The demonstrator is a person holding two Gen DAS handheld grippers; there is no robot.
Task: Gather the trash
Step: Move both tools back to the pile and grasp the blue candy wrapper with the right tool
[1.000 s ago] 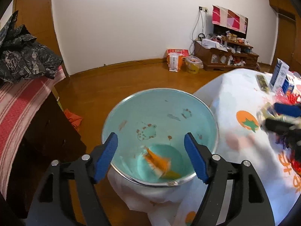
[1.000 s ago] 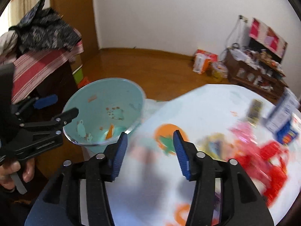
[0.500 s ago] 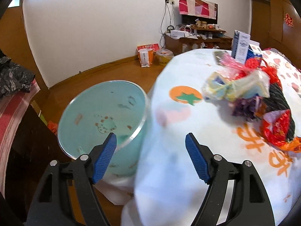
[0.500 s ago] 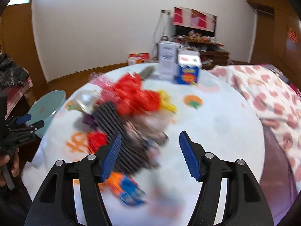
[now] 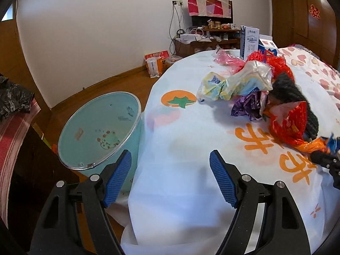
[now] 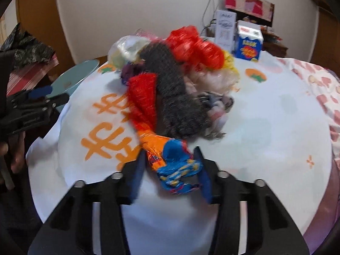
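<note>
So the right gripper (image 6: pixel 170 167) has its jaws on either side of a crumpled blue-and-orange wrapper (image 6: pixel 176 170) at the near edge of the trash pile (image 6: pixel 174 80). They straddle it but there's a gap on both sides and the view is blurry there, so I'd call it spread around the wrapper, not pinching it yet. The left gripper (image 5: pixel 170 178) is wide open with nothing in it, hovering over bare tablecloth (image 5: pixel 187 144) near the table edge. The bin (image 5: pixel 99 129), a light teal one, sits on the floor right beside the table on the left side, well apart from the pile. The pile itself is a mess in the middle of the table: red netting, a dark knitted-looking thing, clear and yellowish bags, a purple wrapper (image 5: pixel 246 106). Two cartons (image 6: pixel 248 40) stand behind it. My read is that this is the pick step for one more piece. Next it needs to squeeze down on the wrapper, lift it clear without dragging the orange plastic it seems tangled against, then swing left over the bin and let go. That tangle is the only thing I'd worry about, since it might pull half the heap along.
</note>
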